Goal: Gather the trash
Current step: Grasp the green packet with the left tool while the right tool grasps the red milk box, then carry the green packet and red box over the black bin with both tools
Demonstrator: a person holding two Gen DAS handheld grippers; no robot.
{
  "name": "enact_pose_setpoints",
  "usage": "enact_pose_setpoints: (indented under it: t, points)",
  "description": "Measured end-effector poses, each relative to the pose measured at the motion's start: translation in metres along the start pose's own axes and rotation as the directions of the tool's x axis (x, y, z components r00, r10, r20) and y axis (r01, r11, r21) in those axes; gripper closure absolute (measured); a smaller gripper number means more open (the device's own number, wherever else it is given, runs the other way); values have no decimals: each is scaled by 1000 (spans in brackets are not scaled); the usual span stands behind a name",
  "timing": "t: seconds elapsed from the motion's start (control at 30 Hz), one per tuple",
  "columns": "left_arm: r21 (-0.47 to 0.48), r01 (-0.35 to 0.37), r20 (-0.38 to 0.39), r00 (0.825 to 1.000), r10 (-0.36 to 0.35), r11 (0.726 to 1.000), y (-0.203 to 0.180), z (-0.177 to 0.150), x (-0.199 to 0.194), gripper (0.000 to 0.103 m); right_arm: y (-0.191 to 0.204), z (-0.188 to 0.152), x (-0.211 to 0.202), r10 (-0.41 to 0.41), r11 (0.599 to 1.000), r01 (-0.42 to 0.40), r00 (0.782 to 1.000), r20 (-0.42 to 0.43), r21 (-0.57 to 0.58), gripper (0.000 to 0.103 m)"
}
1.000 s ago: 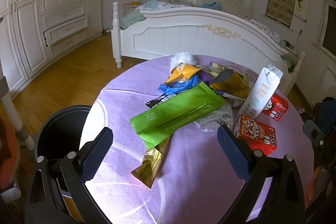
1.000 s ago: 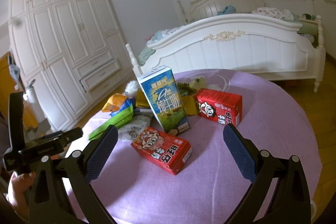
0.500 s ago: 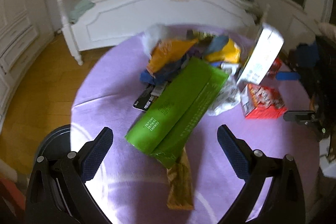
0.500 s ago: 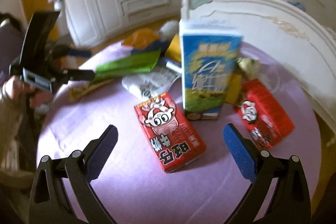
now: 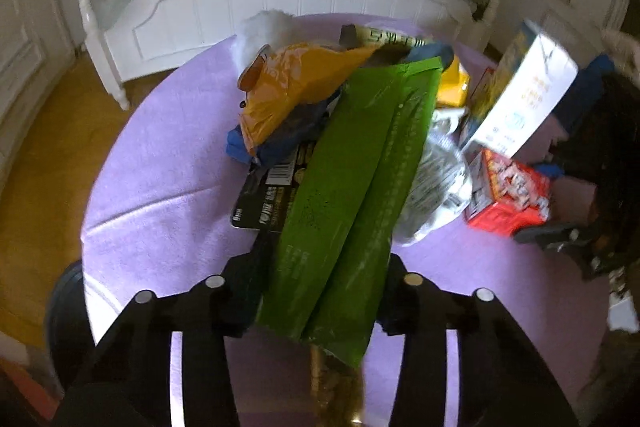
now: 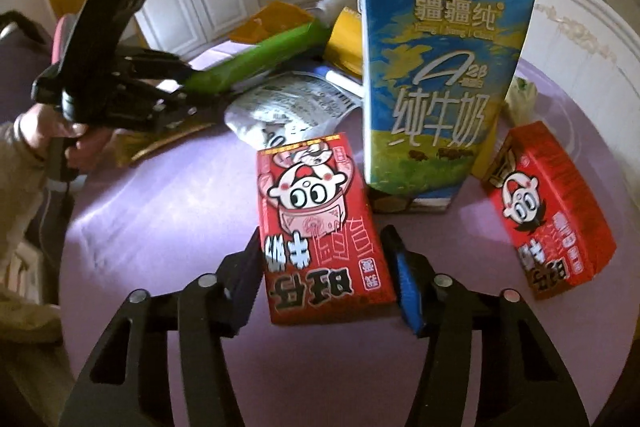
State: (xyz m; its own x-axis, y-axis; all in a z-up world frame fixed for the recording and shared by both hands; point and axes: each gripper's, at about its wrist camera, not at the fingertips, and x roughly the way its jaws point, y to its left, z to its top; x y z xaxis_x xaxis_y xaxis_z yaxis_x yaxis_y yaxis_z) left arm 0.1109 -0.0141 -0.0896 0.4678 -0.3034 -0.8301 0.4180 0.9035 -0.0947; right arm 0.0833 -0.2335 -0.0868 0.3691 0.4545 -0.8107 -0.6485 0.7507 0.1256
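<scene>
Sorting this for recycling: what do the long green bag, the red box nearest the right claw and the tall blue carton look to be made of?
Green bag: likely thin plastic film, semi-glossy; it creases and catches light.
Red box: looks like printed paperboard, with sharp folded edges and flat faces.
Blue carton: probably coated paperboard, smooth with a slight sheen; it stands upright.

Gold wrapper (image 5: 336,387) mostly hidden under green packet (image 5: 352,195), dark bin (image 5: 64,311) cut off behind tablecloth edge

Black fingers (image 6: 244,283), blue pads (image 6: 406,287), silver screws.
</scene>
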Motion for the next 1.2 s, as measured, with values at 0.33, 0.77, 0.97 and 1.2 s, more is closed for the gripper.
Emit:
enact_pose_setpoints:
  t: [0.33,0.77,0.97,1.2]
  points:
    - [-176,103,164,984,-74,979,4,-22,-56,92,37,3,-33,143,984,-154,983,113,89,51]
    - [-458,41,293,950,107,888,68,-102,-129,92,118,70,-21,226,972,-230,971,83,44,51]
    - [-622,0,226,957,180,783,112,-155,-119,92,176,122,32,262,965,-261,965,3,-17,51]
    - [-705,-21,161,969,189,709,145,-185,-96,92,242,172,116,219,968,-232,966,-137,-93,51]
